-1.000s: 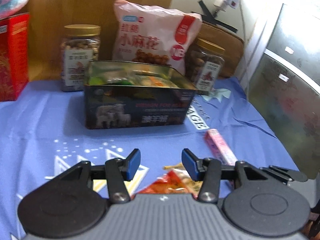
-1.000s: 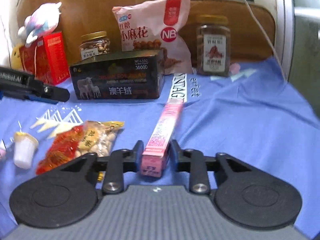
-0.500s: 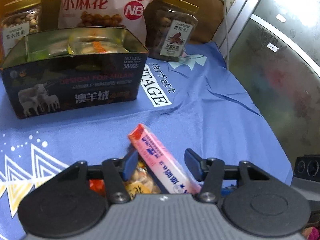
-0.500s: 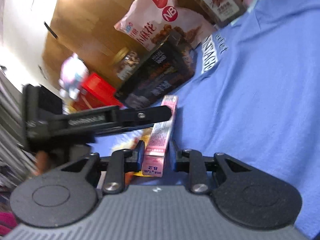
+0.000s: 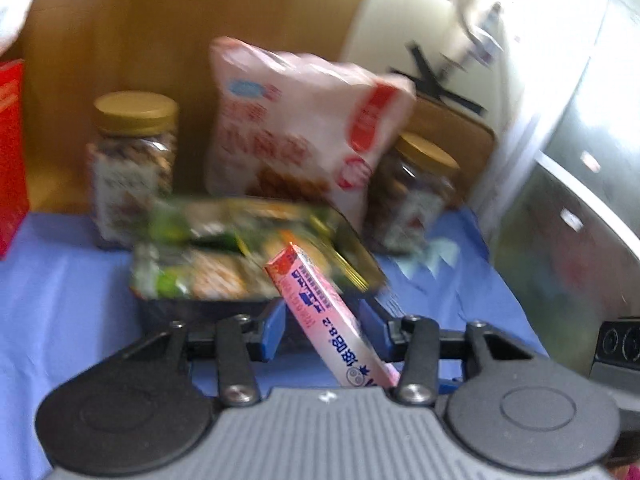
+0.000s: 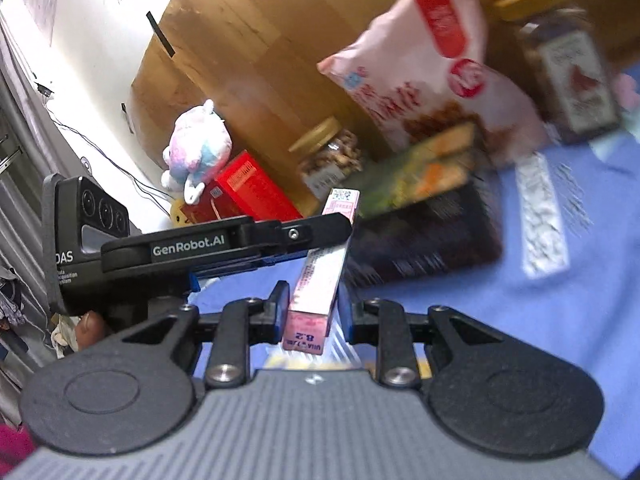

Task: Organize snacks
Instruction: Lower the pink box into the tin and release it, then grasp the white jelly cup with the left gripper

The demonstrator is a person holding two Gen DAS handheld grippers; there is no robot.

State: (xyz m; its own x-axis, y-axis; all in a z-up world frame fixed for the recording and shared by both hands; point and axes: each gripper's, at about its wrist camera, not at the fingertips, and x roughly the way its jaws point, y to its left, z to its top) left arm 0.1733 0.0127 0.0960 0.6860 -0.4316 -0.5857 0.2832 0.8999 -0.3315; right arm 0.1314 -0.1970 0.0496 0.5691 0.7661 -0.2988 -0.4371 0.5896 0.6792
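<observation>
Both grippers' fingers (image 6: pixel 281 307) now flank the pink box (image 6: pixel 320 280), lifted toward the tin (image 5: pixel 256 256).

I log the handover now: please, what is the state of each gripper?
Left gripper: open around the pink snack box, pads not touching it.
Right gripper: shut on the pink snack box.

You held a pink stick box (image 5: pixel 326 316) with blue print. Behind sat a dark tin (image 6: pixel 424 236), a pink-and-red bag (image 5: pixel 304 136), gold-lidded jars (image 5: pixel 134 168), a red box (image 6: pixel 252 188), a blue cloth (image 5: pixel 64 300).
</observation>
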